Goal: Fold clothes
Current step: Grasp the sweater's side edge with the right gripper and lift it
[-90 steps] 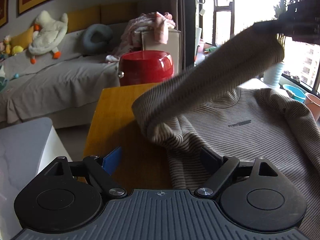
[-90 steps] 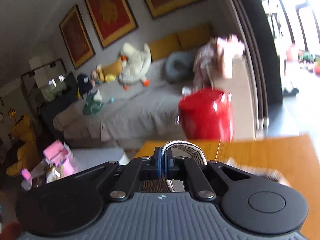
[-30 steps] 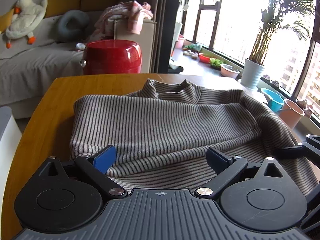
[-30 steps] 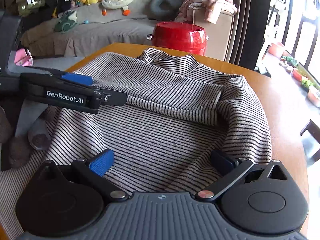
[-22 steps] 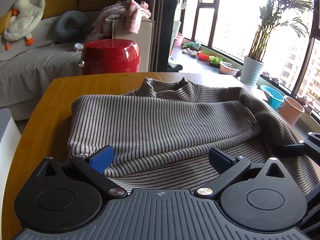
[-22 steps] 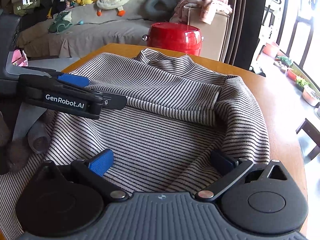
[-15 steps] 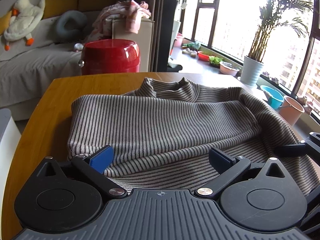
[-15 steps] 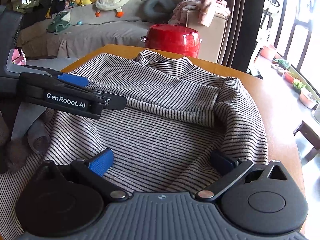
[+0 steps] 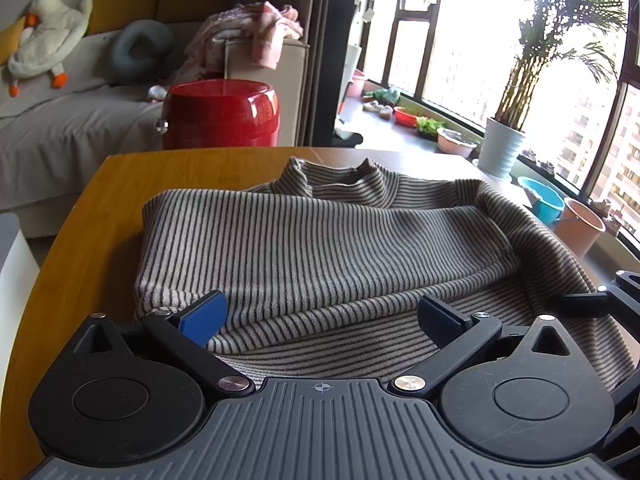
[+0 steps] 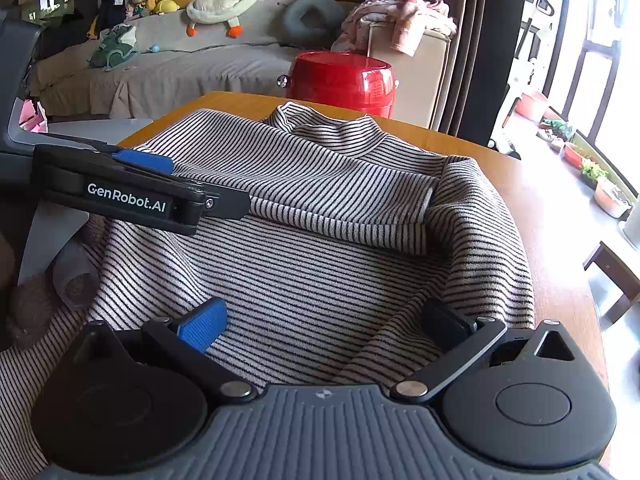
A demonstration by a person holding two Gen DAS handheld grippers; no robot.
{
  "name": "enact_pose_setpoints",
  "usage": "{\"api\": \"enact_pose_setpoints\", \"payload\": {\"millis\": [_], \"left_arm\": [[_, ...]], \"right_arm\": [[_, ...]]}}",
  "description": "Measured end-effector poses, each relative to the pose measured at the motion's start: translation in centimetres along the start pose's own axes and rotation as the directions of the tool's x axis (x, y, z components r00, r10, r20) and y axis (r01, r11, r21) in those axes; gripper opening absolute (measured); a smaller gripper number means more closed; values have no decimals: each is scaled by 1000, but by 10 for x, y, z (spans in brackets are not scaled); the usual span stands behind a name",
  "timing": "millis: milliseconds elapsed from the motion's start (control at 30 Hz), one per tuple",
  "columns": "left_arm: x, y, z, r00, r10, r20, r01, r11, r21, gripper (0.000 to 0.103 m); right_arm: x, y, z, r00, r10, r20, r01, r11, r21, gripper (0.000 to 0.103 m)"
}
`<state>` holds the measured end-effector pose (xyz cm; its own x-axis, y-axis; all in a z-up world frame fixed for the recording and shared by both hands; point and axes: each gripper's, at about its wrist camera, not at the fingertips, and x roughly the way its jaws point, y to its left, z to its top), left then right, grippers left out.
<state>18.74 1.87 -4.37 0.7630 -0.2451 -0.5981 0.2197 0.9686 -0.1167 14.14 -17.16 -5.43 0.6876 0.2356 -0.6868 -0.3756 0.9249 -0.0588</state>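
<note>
A beige-and-black striped sweater (image 9: 320, 240) lies on the wooden table (image 9: 92, 224), collar at the far side, one sleeve folded across the chest. It also shows in the right wrist view (image 10: 320, 264). My left gripper (image 9: 320, 314) is open and empty, low over the sweater's near left part. My right gripper (image 10: 322, 316) is open and empty over the sweater's near right part. The left gripper also shows from the side in the right wrist view (image 10: 140, 192). The right gripper's finger shows at the right edge of the left wrist view (image 9: 588, 300).
A red stool (image 9: 220, 116) stands past the table's far edge, with a grey sofa (image 9: 60, 128) behind it. A beige box (image 9: 272, 92) draped with pink cloth stands beside the stool. Plant pots (image 9: 500, 152) line the window at right.
Three seconds ago my right gripper held the sleeve up in the air; the sleeve now lies folded across the chest and both grippers are open. In the last second, almost nothing moved.
</note>
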Motion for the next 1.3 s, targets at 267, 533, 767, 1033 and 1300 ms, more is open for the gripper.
{"api": "enact_pose_setpoints", "payload": {"millis": [267,533,767,1033,1300], "left_arm": [[-2,4,0,1000,-14,7,15,1000,-17,103],[-4,10,-1,999,-43,21,44,998,-48,103],[-3,12,-1,998,-51,24,52,997,-58,103],[-3,12,-1,998,-57,28,58,996,-66,103],[-3,13,-2,998,-58,28,59,996,-67,103]], "right_arm": [[6,-7,7,998,44,-40,-44,999,8,103],[-38,-31,3,998,56,16,-57,997,60,86],[-123,-68,-33,999,4,-33,3,983,185,36],[-119,-64,-82,973,177,-147,-88,877,473,36],[-106,-92,-122,898,439,34,-235,413,880,39]]}}
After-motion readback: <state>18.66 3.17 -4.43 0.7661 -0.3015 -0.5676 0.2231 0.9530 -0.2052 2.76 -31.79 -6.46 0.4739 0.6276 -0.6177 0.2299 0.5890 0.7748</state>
